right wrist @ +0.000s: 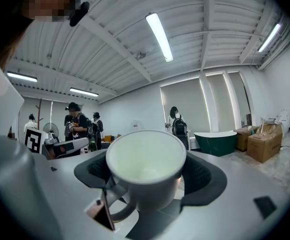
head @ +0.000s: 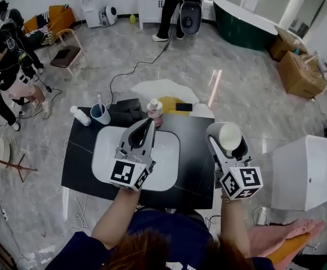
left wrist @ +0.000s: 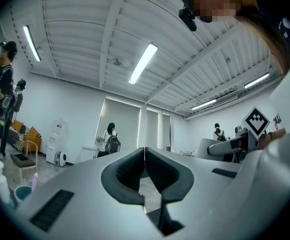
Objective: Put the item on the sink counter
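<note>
Farthest to the left of the left claw [head: 149, 122], a white bottle [head: 80, 115] and a blue cup [head: 100, 115] holding a toothbrush sit at the back edge of the sink counter [head: 194, 165]. That claw hovers over the white basin [head: 169, 151], its jaws pressed together with nothing between them. Just past its tips stands a pump bottle [head: 155, 111]. Off to its right, the right claw [head: 229, 138] is clamped on a white mug [head: 229, 135] at the counter's right edge. One pad grips each side of the mug, and the handle is turned back toward the claw's body.
</note>
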{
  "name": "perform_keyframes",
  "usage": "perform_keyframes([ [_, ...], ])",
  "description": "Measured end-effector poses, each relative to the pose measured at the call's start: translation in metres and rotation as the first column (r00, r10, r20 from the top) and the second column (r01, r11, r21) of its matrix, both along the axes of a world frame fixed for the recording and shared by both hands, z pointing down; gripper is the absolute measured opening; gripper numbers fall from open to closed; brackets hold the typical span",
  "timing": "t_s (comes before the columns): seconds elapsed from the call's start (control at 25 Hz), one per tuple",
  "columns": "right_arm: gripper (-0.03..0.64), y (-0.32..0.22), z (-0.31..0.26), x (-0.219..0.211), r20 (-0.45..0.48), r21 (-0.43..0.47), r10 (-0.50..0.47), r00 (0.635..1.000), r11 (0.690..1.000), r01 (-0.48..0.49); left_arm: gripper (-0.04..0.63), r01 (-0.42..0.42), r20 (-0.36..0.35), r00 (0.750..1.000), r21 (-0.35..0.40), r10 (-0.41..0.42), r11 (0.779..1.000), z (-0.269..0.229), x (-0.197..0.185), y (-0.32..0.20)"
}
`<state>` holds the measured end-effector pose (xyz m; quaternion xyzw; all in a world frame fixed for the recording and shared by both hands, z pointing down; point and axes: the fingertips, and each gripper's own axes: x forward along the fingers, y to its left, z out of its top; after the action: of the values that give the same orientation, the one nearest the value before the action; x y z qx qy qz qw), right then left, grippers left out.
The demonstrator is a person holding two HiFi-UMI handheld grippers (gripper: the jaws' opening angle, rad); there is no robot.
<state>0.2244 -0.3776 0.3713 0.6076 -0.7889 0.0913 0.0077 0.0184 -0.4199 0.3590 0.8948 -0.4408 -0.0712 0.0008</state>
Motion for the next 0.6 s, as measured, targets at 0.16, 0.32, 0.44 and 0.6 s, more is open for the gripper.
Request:
perform_keyframes([
  [0.16,0.434,-0.017,0.015,-0.007,-0.004,-0.026,0.0,1.0,1.0,0.0,0.023,0.005,0.002,1.0,-0.02,-0.005,1.0,0.011,-0.008,-0.017],
  [0.32,0.434,-0.037,0.034,-0.017,-0.029,-0.068,-0.036,0.999,0.997,0.034,0.023,0.034,0.009,0.999,-0.051,-0.034,0.998,0.023,-0.016,-0.031],
  [0.44,0.434,-0.05,0.057,-0.017,-0.039,-0.11,-0.074,0.997,0.992,0.069,0.023,0.064,0.017,0.998,-0.081,-0.063,0.995,0.036,-0.013,-0.036],
  [0.6,0.434,-0.074,0.098,-0.021,-0.069,-0.156,-0.11,0.992,0.983,0.098,0.023,0.089,0.023,0.996,-0.113,-0.087,0.99,0.059,-0.012,-0.052],
])
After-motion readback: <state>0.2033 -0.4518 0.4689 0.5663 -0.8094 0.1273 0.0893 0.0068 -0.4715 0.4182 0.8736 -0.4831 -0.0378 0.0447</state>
